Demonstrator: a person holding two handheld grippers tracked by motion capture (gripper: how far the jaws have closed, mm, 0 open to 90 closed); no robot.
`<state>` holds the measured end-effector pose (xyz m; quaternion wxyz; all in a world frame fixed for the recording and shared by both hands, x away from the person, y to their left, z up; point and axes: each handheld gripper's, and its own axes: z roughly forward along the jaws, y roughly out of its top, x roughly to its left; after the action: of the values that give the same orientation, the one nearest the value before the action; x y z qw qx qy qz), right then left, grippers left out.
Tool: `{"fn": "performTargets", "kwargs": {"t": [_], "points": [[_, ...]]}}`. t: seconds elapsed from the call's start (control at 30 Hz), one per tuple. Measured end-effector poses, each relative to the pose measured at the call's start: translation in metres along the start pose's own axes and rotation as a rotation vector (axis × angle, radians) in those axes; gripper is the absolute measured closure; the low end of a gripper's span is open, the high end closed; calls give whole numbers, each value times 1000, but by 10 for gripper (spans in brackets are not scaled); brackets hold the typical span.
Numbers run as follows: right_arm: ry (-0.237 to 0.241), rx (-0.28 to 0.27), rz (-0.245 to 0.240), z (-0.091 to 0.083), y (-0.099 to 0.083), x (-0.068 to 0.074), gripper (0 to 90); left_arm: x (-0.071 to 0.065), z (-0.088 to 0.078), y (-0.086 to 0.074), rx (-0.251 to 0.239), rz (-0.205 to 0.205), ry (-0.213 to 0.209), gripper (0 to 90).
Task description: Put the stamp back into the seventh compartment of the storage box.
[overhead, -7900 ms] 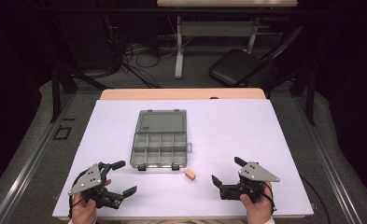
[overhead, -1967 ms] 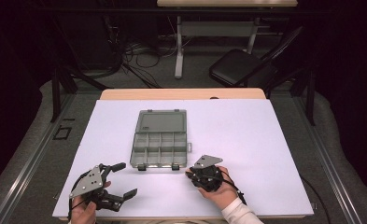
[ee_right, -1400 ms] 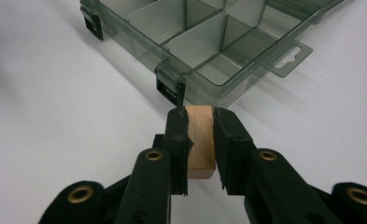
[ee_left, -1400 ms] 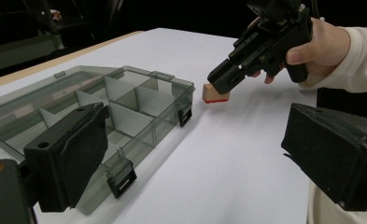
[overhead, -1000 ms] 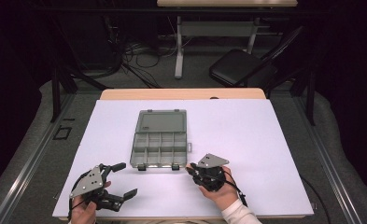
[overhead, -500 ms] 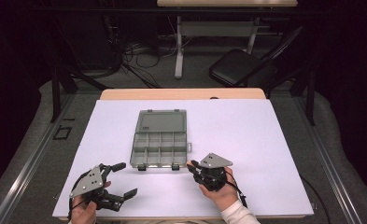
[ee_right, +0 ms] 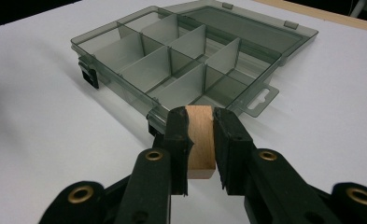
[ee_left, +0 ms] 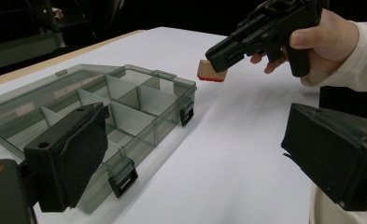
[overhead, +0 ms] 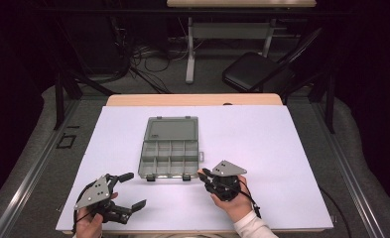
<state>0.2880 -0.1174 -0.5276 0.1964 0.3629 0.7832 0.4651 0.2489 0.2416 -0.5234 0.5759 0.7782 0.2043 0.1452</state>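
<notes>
Open compartment box (overhead: 170, 147) at centre of the table (overhead: 282, 129) in the high view, lid toward the top of the frame. Right gripper (overhead: 203, 174) just off the box's lower right corner, wooden block (ee_right: 200, 140) between its jaws, above the table sheet. Left gripper (overhead: 131, 190) at lower left, below the box. Chair (overhead: 257, 72) at upper right, beyond the table.

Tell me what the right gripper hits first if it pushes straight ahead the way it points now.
Probably the near wall of the organizer box; the right gripper, shut on the wooden block, points at it. Height above the rim is unclear.
</notes>
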Motion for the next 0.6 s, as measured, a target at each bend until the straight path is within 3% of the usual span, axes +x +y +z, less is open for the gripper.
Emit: {"fn": "performTargets", "kwargs": {"t": [0.6], "points": [[20,10,-20,12,21,5,765,0,0,0,2,1,2,68]]}}
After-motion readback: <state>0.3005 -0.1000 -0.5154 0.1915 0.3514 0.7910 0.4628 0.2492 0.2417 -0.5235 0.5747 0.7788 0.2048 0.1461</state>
